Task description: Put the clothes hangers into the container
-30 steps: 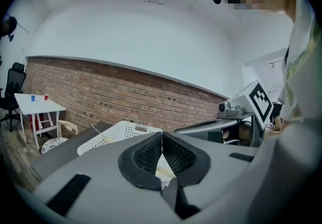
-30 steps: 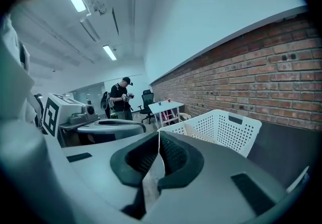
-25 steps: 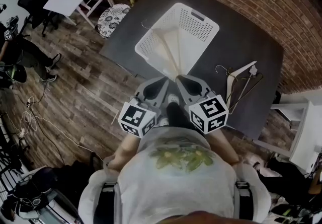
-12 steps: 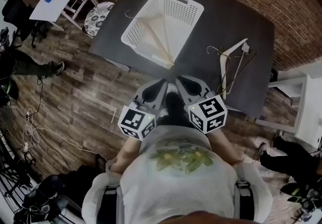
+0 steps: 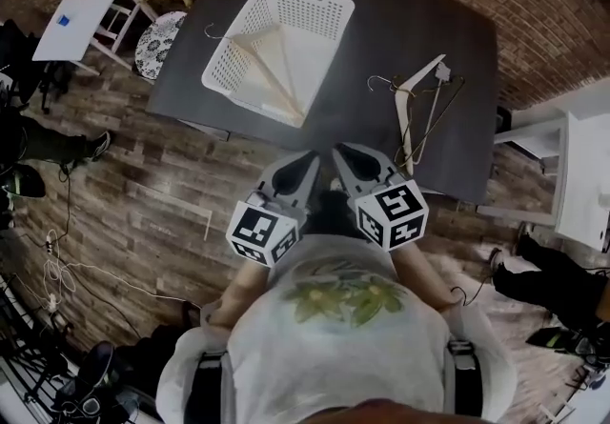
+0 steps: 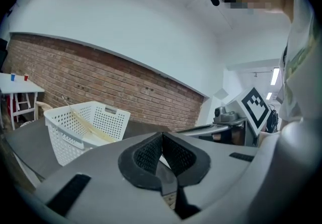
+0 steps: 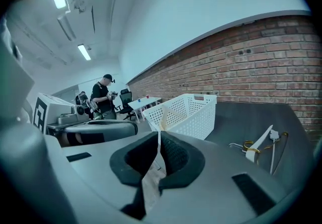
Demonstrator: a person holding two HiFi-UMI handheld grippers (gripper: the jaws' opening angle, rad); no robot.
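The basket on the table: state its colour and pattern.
White, with walls perforated by small holes; the basket shows best in the head view.

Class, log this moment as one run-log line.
left gripper shut, empty | right gripper shut, empty | basket holds hangers | loose hangers on table, right of basket

A dark table (image 5: 355,79) carries a white basket (image 5: 229,65) on its left part and, apart to the right, a small pile of hangers (image 5: 416,103) lying flat.

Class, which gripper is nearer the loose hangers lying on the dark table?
Right. The right gripper sits just left of the white and wire hangers; the left gripper is farther left.
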